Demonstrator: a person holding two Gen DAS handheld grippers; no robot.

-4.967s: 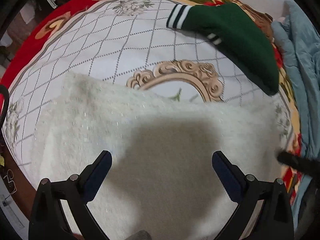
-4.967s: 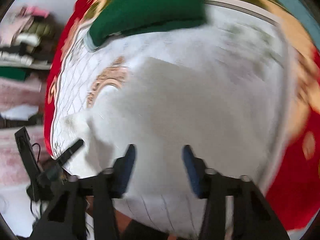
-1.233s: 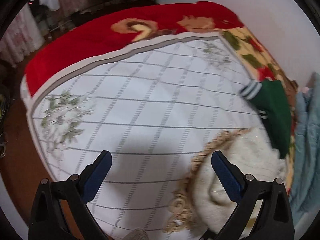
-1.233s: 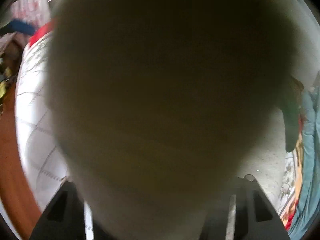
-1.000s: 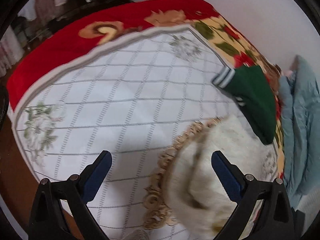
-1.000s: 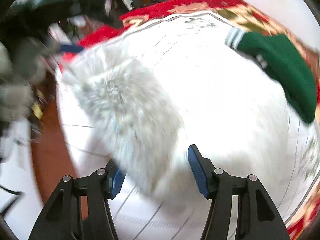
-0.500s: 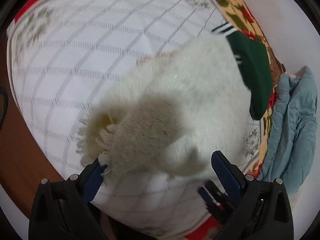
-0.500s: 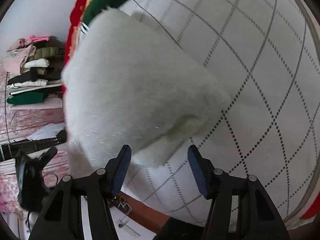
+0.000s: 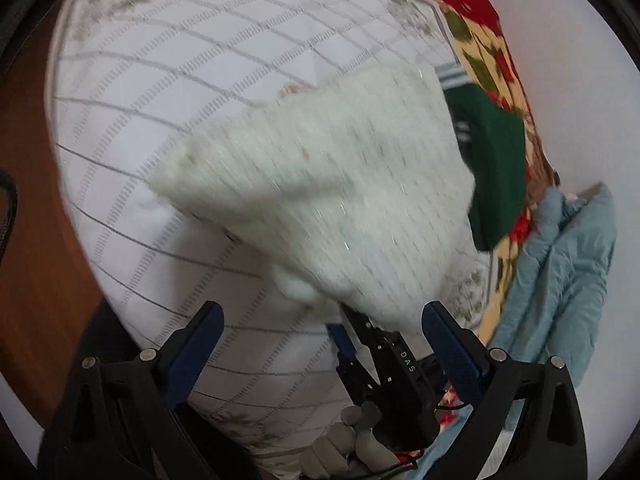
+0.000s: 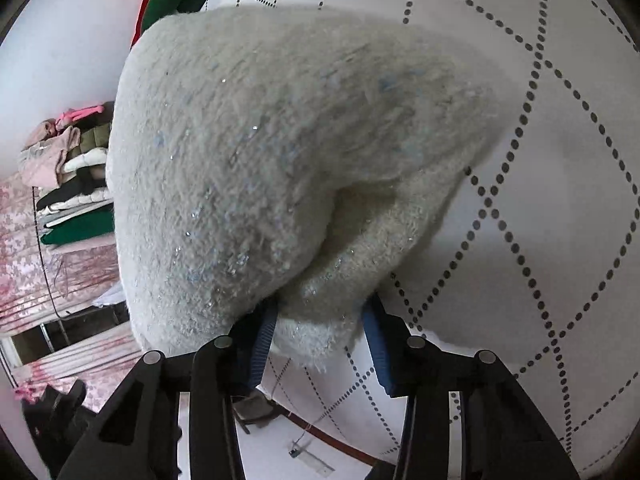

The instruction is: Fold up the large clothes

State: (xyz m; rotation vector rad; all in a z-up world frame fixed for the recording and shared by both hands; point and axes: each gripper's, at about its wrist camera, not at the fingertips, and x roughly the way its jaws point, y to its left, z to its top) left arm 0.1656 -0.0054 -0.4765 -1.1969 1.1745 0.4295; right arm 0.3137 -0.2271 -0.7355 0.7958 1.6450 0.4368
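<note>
A fluffy white sweater [image 9: 328, 192] is folded into a thick bundle and held up over the white quilted bed cover [image 9: 200, 60]. My right gripper [image 10: 320, 340] is shut on the sweater [image 10: 260, 140], clamping its lower folded edge between the blue pads. It also shows in the left wrist view [image 9: 360, 336], under the bundle. My left gripper [image 9: 320, 340] is open and empty, its blue fingers [image 9: 196, 344] spread wide below the sweater.
A folded dark green sweater [image 9: 496, 168] with striped cuffs lies at the far right of the bed, beside a light blue garment [image 9: 560, 272]. Red floral blanket border [image 9: 472, 12] runs along the far edge. Stacked folded clothes [image 10: 76, 184] sit on a shelf at left.
The sweater went from spread flat to a folded bundle. Over the last second the right gripper closed on its edge and lifted it; the left gripper stayed open and drew back.
</note>
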